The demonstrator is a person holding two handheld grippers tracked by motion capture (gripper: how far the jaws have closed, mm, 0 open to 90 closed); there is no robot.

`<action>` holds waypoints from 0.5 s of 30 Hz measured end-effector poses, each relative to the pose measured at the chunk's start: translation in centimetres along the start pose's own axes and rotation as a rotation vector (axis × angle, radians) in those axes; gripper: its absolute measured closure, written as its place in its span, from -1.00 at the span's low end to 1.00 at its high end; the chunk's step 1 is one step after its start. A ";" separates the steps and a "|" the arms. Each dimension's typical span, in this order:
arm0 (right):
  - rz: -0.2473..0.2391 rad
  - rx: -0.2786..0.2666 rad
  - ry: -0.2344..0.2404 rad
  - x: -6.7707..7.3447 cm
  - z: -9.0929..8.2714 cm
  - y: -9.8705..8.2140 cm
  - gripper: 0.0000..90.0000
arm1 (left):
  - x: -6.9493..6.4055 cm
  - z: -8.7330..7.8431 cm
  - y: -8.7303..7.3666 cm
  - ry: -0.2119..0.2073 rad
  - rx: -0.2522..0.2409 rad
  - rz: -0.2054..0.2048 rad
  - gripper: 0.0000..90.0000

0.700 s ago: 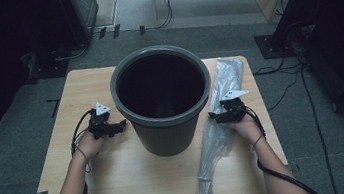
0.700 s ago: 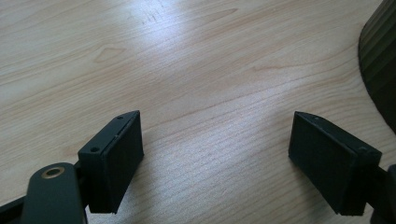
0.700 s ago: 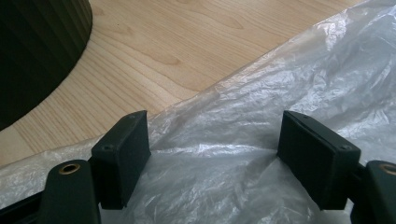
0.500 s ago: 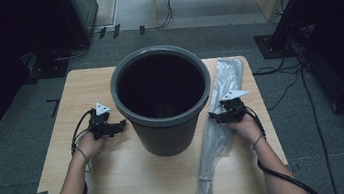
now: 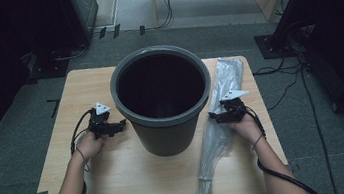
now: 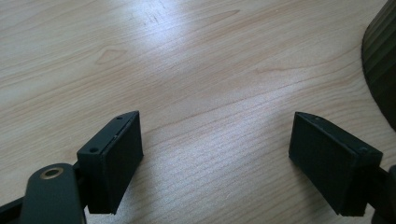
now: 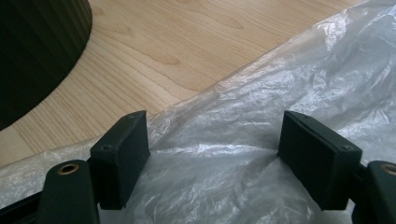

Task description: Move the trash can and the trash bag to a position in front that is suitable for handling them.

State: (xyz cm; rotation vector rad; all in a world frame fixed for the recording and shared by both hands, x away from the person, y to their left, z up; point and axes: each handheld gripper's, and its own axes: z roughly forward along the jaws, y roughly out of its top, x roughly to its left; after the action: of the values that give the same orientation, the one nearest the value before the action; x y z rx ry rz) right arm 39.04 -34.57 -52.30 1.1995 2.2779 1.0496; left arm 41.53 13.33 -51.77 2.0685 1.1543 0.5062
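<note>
**Two open grippers flanked a bin, one over a plastic bag**

As seen from the high view, a dark grey ribbed waste bin point(image 5: 163, 100) stood upright in the middle of a light wooden table point(image 5: 120, 179), its mouth open and its inside dark. The left gripper point(image 5: 119, 126) lay on the table just left of the bin, held in the person's left hand point(image 5: 89, 144), its tip pointing toward the bin's wall. The right gripper point(image 5: 215, 117) sat at the bin's other side, held in the right hand point(image 5: 244, 125), over a long, clear plastic bag point(image 5: 223, 115). That bag lay flat along the table's right part, running from the far edge near the bin's rim down to a bunched end near the front edge. Black cables trailed from both grippers along the forearms.

In the left gripper view, the left gripper point(image 6: 215, 154) had its two black jaws standing wide apart, with bare wood grain between them. A curved piece of the bin's ribbed wall point(image 6: 380, 60) showed at the right edge.

In the right gripper view, the right gripper point(image 7: 215, 154) also had its jaws spread wide. Crinkled plastic bag point(image 7: 261, 121) lay between and beyond them, and the pads did not press on it. The bin's dark wall point(image 7: 37, 51) showed at the upper left, with table wood point(image 7: 177, 51) between it and the bag.
</note>
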 end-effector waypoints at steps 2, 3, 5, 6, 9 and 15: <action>0.000 0.000 0.000 0.0 0.0 0.0 -0.46 | 0.1 0.0 0.0 -0.005 0.000 0.003 -0.63; 0.000 0.000 0.000 0.0 0.0 0.0 -0.46 | 0.1 0.0 0.0 -0.007 0.001 0.006 -0.63; 0.000 0.000 0.000 0.0 0.0 0.0 -0.46 | 0.1 0.0 0.0 -0.009 0.000 0.005 -0.63; 0.000 0.000 0.000 0.0 0.0 0.0 -0.47 | 0.2 0.0 0.0 -0.012 0.002 0.010 -0.63; 0.001 0.000 -0.001 0.0 0.0 0.0 -0.47 | 0.3 0.1 0.0 -0.022 -0.002 0.019 -0.63; 0.000 0.001 -0.001 0.0 0.0 0.0 -0.48 | 0.6 0.3 0.6 -0.041 0.023 0.035 -0.63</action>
State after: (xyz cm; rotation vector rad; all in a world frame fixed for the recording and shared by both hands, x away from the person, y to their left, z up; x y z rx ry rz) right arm 39.07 -34.54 -52.30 1.2002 2.2786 1.0478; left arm 42.38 13.46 -51.54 2.1127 1.1066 0.4673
